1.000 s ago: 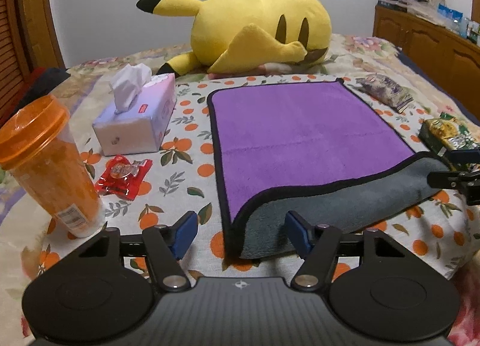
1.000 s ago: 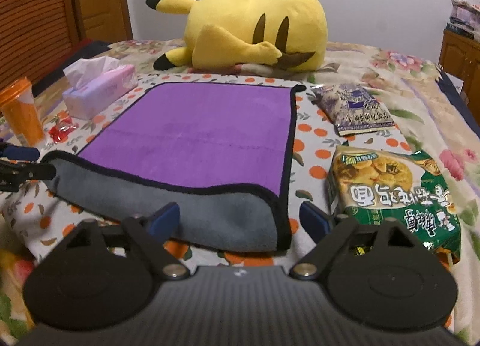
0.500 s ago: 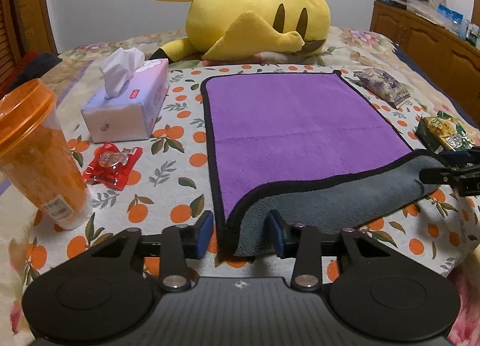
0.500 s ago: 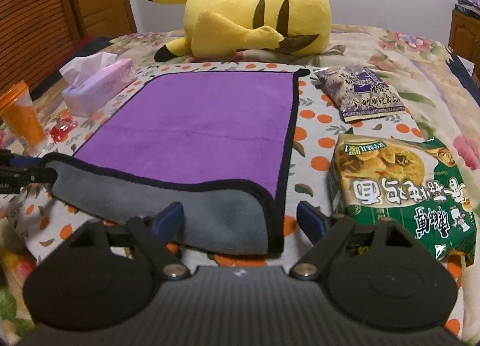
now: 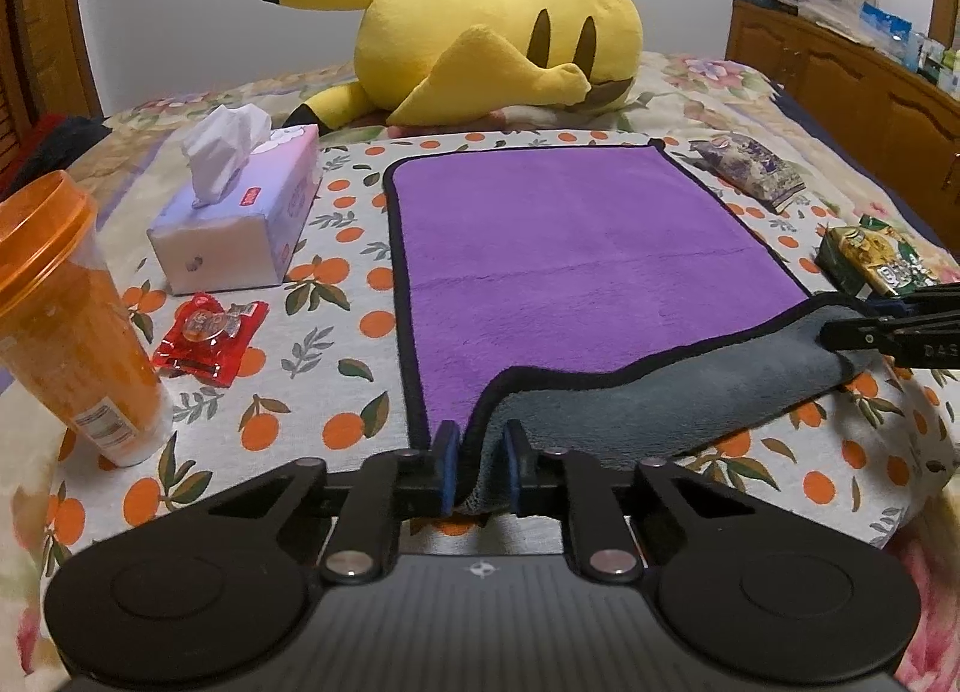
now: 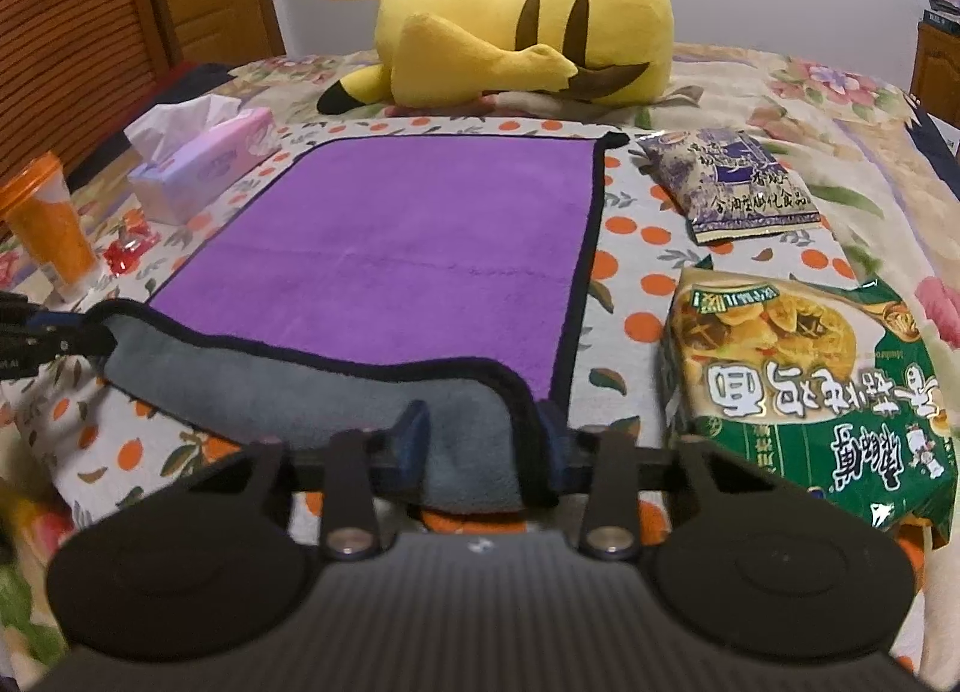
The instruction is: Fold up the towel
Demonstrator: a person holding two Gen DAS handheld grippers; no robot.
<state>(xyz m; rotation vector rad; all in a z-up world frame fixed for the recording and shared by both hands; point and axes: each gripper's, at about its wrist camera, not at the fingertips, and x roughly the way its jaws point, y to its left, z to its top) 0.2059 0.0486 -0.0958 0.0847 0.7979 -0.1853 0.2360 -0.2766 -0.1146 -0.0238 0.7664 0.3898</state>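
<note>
Towel (image 5: pixel 576 254), purple with a grey underside and black binding, lay flat ahead of both jaws, its near edge turned up. Left gripper (image 5: pixel 478 467) was clamped narrow on the near-left corner; right gripper (image 6: pixel 480 446) straddled the near-right corner, jaws narrow, pad contact not certain. Step in hand judged: grasping for the first fold. Next move calls for lifting both corners together and carrying them to the far edge. Open room lay ahead; tissue box (image 5: pixel 240 218) and noodle packet (image 6: pixel 804 386) flanked the sides.
</note>
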